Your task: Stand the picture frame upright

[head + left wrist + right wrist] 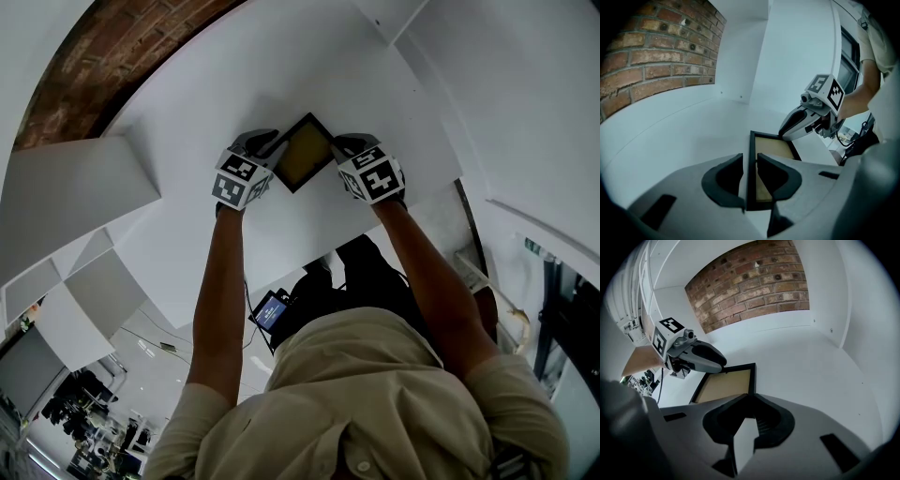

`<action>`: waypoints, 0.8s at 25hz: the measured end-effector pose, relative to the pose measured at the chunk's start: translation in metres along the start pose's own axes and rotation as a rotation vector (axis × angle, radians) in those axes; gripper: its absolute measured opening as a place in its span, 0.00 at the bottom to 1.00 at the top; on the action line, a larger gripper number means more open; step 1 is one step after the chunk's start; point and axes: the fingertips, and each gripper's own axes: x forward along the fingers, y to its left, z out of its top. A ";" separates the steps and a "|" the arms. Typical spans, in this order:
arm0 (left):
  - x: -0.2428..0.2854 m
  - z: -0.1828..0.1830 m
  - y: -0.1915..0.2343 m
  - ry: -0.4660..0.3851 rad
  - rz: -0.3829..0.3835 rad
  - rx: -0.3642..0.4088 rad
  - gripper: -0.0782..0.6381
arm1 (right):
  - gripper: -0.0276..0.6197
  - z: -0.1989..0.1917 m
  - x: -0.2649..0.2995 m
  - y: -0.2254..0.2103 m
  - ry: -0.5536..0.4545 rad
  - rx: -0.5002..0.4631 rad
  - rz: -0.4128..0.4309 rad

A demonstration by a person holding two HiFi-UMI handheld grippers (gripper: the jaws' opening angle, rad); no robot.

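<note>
On the white shelf, in front of a brick wall: picture frame, black rim, tan middle. Lies flat, not yet upright, and sits cornerwise in the head view.

At its left side: left gripper. Claw apart, astride the black rim, with one pad outside the frame and the other over the tan middle. Leaves a thin strip of shelf showing between the outer pad and the rim.

At the opposite side: right gripper. Claw drawn in tight on the rim beside the near corner, tips all but meeting.

Both tilted downward toward the shelf, marker cubes on top, bare forearms behind them. Lower in the head view, a beige shirt.
</note>
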 end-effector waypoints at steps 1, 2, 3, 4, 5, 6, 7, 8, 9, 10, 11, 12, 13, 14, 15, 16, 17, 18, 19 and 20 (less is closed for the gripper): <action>0.000 0.001 -0.001 -0.003 -0.003 0.001 0.22 | 0.10 0.000 -0.001 0.000 -0.001 -0.018 -0.003; -0.001 0.002 -0.002 -0.007 -0.006 0.002 0.22 | 0.10 0.001 -0.002 0.000 -0.001 -0.039 -0.007; -0.002 0.003 -0.003 -0.011 -0.009 0.003 0.22 | 0.10 0.002 -0.004 0.000 -0.003 -0.063 -0.013; -0.003 0.004 -0.003 -0.016 -0.012 0.004 0.22 | 0.10 0.003 -0.005 0.001 -0.006 -0.086 -0.018; -0.004 0.005 -0.004 -0.022 -0.015 0.003 0.22 | 0.10 0.004 -0.006 0.002 -0.012 -0.108 -0.022; -0.006 0.006 -0.004 -0.028 -0.018 0.001 0.22 | 0.10 0.007 -0.008 0.004 -0.019 -0.129 -0.026; -0.007 0.007 -0.005 -0.033 -0.021 -0.002 0.22 | 0.10 0.010 -0.010 0.006 -0.026 -0.152 -0.029; -0.009 0.008 -0.005 -0.039 -0.024 -0.006 0.22 | 0.10 0.012 -0.013 0.007 -0.034 -0.177 -0.032; -0.010 0.009 -0.006 -0.045 -0.028 -0.012 0.22 | 0.10 0.015 -0.017 0.009 -0.043 -0.207 -0.037; -0.012 0.011 -0.007 -0.053 -0.033 -0.019 0.22 | 0.10 0.018 -0.020 0.010 -0.053 -0.238 -0.041; -0.013 0.012 -0.008 -0.061 -0.039 -0.029 0.22 | 0.10 0.021 -0.024 0.012 -0.062 -0.270 -0.046; -0.015 0.013 -0.009 -0.070 -0.048 -0.039 0.22 | 0.10 0.023 -0.027 0.014 -0.069 -0.301 -0.051; -0.017 0.014 -0.011 -0.079 -0.059 -0.049 0.22 | 0.10 0.025 -0.031 0.016 -0.075 -0.332 -0.057; -0.018 0.015 -0.012 -0.089 -0.071 -0.057 0.22 | 0.10 0.028 -0.034 0.017 -0.083 -0.364 -0.063; -0.020 0.016 -0.013 -0.098 -0.084 -0.063 0.22 | 0.10 0.031 -0.036 0.019 -0.092 -0.396 -0.070; -0.022 0.017 -0.014 -0.106 -0.098 -0.065 0.22 | 0.10 0.034 -0.039 0.020 -0.101 -0.428 -0.077; -0.023 0.017 -0.014 -0.113 -0.110 -0.064 0.22 | 0.10 0.037 -0.042 0.022 -0.110 -0.458 -0.083; -0.025 0.018 -0.015 -0.120 -0.121 -0.060 0.22 | 0.10 0.039 -0.044 0.024 -0.119 -0.488 -0.089; -0.027 0.019 -0.016 -0.126 -0.131 -0.055 0.23 | 0.10 0.042 -0.047 0.026 -0.130 -0.519 -0.094; -0.029 0.019 -0.017 -0.131 -0.141 -0.050 0.23 | 0.10 0.045 -0.050 0.028 -0.141 -0.551 -0.097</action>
